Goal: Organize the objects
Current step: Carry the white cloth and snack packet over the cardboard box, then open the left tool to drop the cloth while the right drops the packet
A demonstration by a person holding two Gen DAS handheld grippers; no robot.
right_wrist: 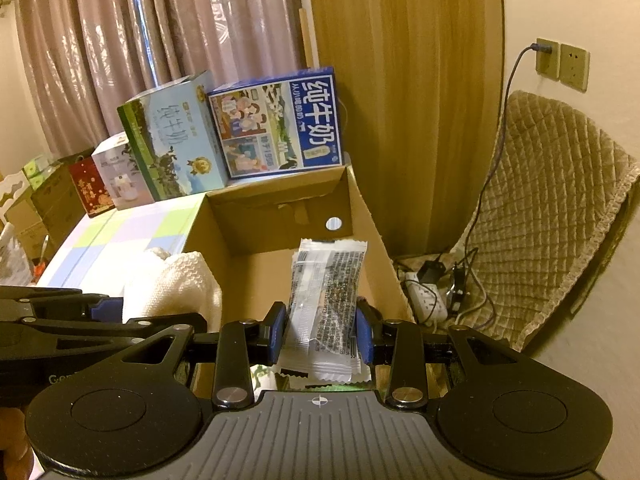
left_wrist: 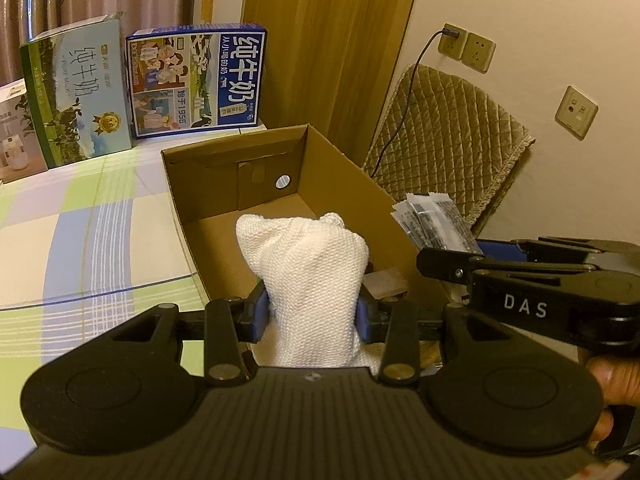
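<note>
My left gripper [left_wrist: 312, 316] is shut on a white woven cloth [left_wrist: 312, 280], held above the near end of an open brown cardboard box [left_wrist: 344, 184]. My right gripper [right_wrist: 322, 336] is shut on a few clear plastic sachets with black print [right_wrist: 328, 292], held over the same box [right_wrist: 368, 232]. In the left wrist view the right gripper [left_wrist: 452, 258] comes in from the right with the sachets [left_wrist: 436, 220] at the box's right wall. The cloth [right_wrist: 176, 284] and left gripper's arm show at the left of the right wrist view. The box floor looks bare at its far end.
The box sits on a table with a pastel checked cover [left_wrist: 80, 240]. Two milk cartons [left_wrist: 196, 80] [left_wrist: 76, 96] and a white box [left_wrist: 16, 136] stand at the table's far edge. A quilted chair [right_wrist: 552, 208], wall sockets [right_wrist: 560, 64], a cable and a power strip [right_wrist: 428, 296] lie right.
</note>
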